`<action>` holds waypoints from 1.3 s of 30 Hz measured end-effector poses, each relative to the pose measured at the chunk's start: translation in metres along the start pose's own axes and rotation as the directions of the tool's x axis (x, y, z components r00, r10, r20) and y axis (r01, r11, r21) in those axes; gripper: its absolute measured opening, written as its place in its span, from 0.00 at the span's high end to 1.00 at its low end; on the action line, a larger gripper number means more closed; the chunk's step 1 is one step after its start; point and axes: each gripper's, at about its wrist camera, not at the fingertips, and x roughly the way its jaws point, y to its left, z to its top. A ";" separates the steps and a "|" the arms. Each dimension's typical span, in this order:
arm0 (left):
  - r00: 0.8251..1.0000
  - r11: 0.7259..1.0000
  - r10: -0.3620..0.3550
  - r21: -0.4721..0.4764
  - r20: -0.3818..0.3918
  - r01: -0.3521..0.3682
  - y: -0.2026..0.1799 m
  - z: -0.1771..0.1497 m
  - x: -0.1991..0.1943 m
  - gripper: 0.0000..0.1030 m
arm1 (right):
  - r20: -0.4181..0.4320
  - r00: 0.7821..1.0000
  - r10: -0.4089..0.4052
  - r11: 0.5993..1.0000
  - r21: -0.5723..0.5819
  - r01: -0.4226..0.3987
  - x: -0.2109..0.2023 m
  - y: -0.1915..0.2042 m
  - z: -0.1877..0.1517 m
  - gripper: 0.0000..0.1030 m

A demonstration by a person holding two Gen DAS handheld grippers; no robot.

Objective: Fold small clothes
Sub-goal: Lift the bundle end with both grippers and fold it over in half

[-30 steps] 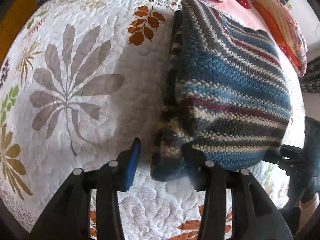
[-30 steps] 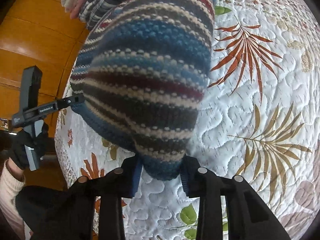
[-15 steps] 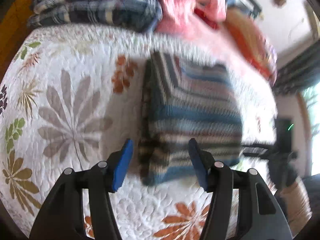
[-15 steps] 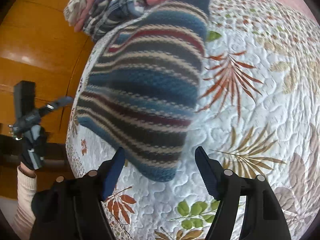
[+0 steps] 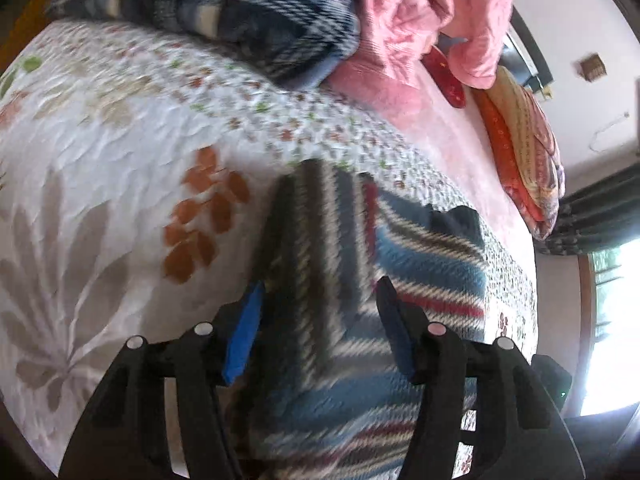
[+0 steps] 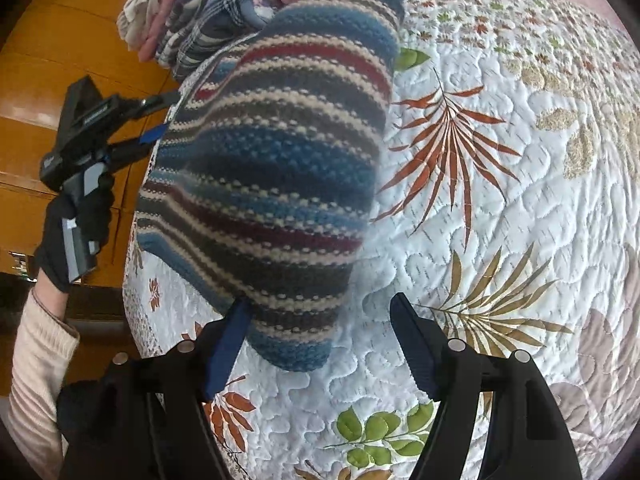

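Note:
A folded striped knit sweater (image 6: 272,168) in blue, grey, red and cream lies on the quilted bed cover (image 6: 500,200). My right gripper (image 6: 320,344) is open at the sweater's near corner, which sits between the fingers close to the left blue pad (image 6: 226,350). In the left wrist view the sweater (image 5: 332,280) is blurred and runs under and between the fingers of my open left gripper (image 5: 320,324). The right wrist view shows the left gripper (image 6: 160,118) at the sweater's far left edge, held by a gloved hand (image 6: 76,220).
Folded plaid and pink clothes (image 5: 248,20) are stacked at the far end of the bed, beside an orange patterned cushion (image 5: 524,152). Wooden panelling (image 6: 60,40) stands past the bed's left edge. The leaf-printed cover extends right of the sweater.
The right gripper, shut on the sweater's corner a second ago, has opened and let go. The left gripper has opened wider, backed off, then moved forward over the sweater.

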 end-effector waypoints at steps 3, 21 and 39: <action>1.000 1.000 -0.007 -0.013 -0.008 0.007 0.001 0.003 0.011 0.81 | 0.000 1.000 0.003 1.000 -0.002 -0.003 0.001 -0.002 -0.002 0.30; 0.990 0.992 -0.115 0.040 -0.079 0.118 0.009 -0.005 -0.007 0.26 | 0.067 0.997 0.041 0.999 -0.001 -0.041 -0.013 0.011 0.017 0.28; 0.971 0.984 -0.097 0.123 -0.220 0.126 0.008 -0.026 0.069 0.13 | 0.102 0.968 0.230 0.955 0.170 -0.244 0.034 -0.011 0.085 0.03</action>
